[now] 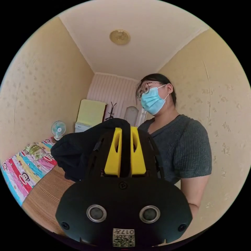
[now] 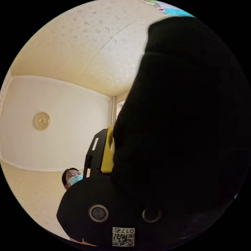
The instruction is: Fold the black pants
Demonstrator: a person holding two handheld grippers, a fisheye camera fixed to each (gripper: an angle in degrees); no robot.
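Note:
The black pants (image 1: 73, 154) are lifted in the air. In the left gripper view a strip of the cloth runs up between the two yellow jaws, and the rest hangs in a bundle to the left. My left gripper (image 1: 126, 129) is shut on that cloth. In the right gripper view the black pants (image 2: 183, 117) drape over most of the picture and cover one jaw. The other yellow jaw stands close against the cloth, so my right gripper (image 2: 122, 130) looks shut on it.
A person (image 1: 183, 146) in a grey top stands close behind the left gripper. A bed with a bright cartoon sheet (image 1: 23, 170) and a woven mat (image 1: 47, 198) lies at lower left. A small fan (image 1: 58, 129) and a coat stand (image 1: 112, 111) are further back.

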